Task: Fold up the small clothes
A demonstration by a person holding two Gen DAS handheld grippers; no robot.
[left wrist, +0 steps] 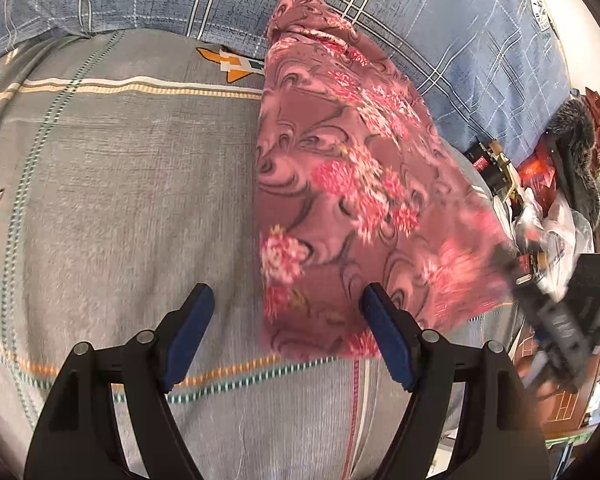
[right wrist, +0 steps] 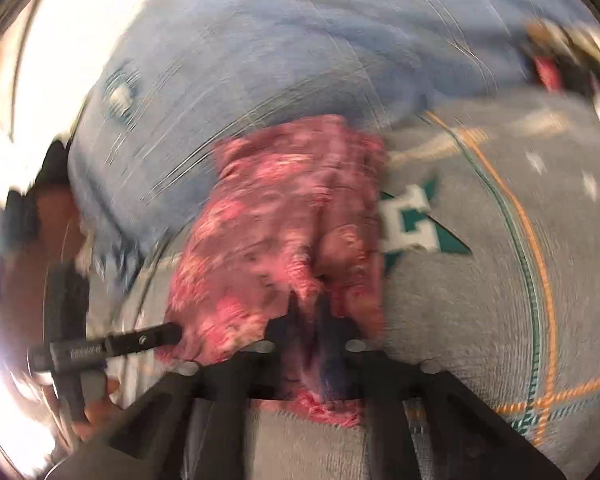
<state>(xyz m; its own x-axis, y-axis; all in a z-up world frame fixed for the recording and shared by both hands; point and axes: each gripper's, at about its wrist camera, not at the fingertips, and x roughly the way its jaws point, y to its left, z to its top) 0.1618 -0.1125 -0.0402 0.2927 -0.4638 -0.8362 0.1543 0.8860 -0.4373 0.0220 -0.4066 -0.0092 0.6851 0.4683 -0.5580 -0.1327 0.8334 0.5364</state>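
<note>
A small pink floral garment [left wrist: 340, 184] lies on the grey patterned bedsheet [left wrist: 120, 180], stretched from the far middle to the near right. My left gripper [left wrist: 286, 304] is open and empty, its blue-padded fingers just above the sheet, the right pad at the garment's near edge. In the blurred right wrist view my right gripper [right wrist: 316, 320] is shut on the garment [right wrist: 268, 216], with pink cloth bunched between its fingers. The right gripper also shows at the garment's right end in the left wrist view [left wrist: 556, 312].
A blue checked quilt [left wrist: 440, 20] lies along the far side of the bed. Clutter of bags, boxes and a dark furry item [left wrist: 572, 136] sits past the bed's right edge. The grey sheet [right wrist: 500, 280] spreads to the right in the right wrist view.
</note>
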